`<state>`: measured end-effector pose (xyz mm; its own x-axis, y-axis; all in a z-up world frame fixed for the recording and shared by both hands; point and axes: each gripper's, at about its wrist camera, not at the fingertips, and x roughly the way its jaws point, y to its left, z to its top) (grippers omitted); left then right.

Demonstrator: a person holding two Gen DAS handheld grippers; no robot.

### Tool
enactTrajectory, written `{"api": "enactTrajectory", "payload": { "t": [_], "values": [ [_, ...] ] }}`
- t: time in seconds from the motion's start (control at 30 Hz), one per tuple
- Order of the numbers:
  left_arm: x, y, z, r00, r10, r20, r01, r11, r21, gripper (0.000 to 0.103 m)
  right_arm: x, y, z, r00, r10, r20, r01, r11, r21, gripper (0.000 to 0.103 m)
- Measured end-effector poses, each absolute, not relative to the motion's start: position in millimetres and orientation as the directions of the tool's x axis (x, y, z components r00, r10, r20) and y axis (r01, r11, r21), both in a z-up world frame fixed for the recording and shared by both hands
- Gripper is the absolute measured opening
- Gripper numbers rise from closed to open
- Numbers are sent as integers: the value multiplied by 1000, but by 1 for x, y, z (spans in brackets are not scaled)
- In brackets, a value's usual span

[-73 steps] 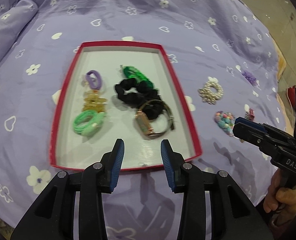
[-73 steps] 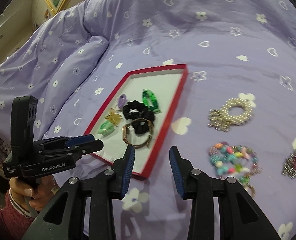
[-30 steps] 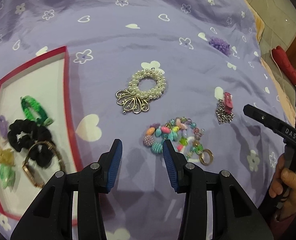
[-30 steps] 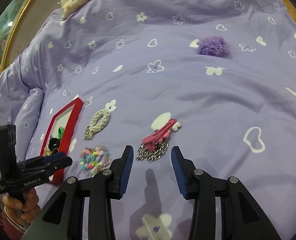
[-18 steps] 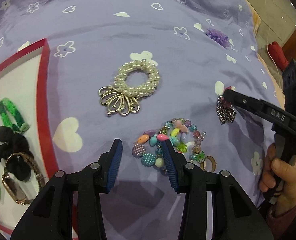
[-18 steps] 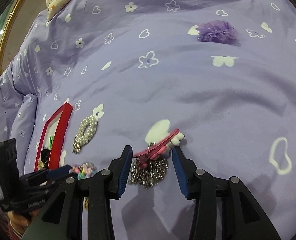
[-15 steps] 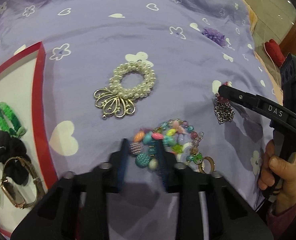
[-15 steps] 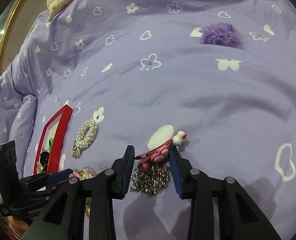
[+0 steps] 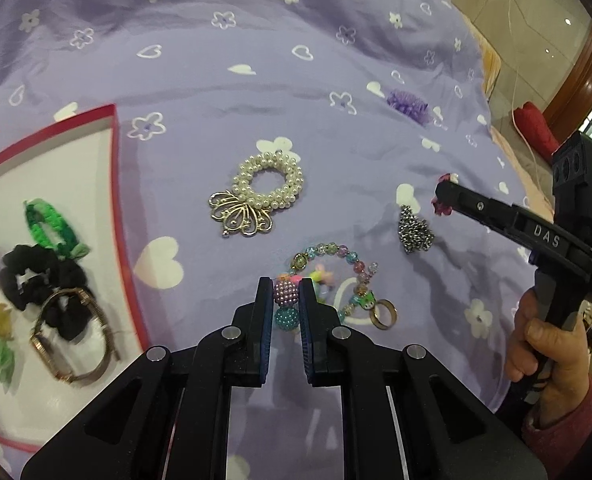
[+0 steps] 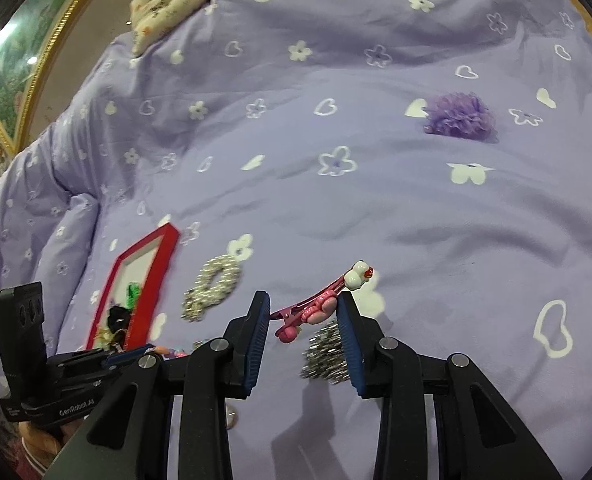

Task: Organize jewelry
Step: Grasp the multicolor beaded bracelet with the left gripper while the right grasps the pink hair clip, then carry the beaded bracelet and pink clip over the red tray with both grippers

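My left gripper [image 9: 286, 294] is shut on the purple and teal beads of a colourful bead bracelet [image 9: 335, 276] with a gold ring, which lies on the purple bedspread. My right gripper [image 10: 303, 312] is shut on a pink hair clip [image 10: 319, 304] with a white charm and holds it above the cloth; it also shows in the left wrist view [image 9: 443, 196]. A red-rimmed white tray [image 9: 114, 184] at the left holds a green band, a black scrunchie [image 9: 36, 276], a gold watch [image 9: 70, 340] and other hair pieces.
A pearl ring with a gold fan [image 9: 256, 196] lies between tray and bracelet. A silver chain heap [image 9: 415, 228] lies under the clip. A purple pom-pom [image 10: 459, 116] sits far right. The bed edge is at the right; a pillow lies at the back.
My left gripper has closed on the bracelet's beads and pulled it open. My right gripper has closed on the pink clip and lifted it off the chain heap.
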<state>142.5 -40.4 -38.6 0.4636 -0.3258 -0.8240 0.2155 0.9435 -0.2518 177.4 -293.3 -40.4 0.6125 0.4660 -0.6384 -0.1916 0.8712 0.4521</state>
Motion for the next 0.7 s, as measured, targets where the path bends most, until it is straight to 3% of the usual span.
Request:
{"api": "enactTrajectory", "payload": {
  "t": [0.7],
  "values": [
    [84, 32, 11, 596, -288, -750, 108, 954, -280, 11, 122, -189, -24, 485, 608, -628, -434, 791, 430, 35]
  ]
}}
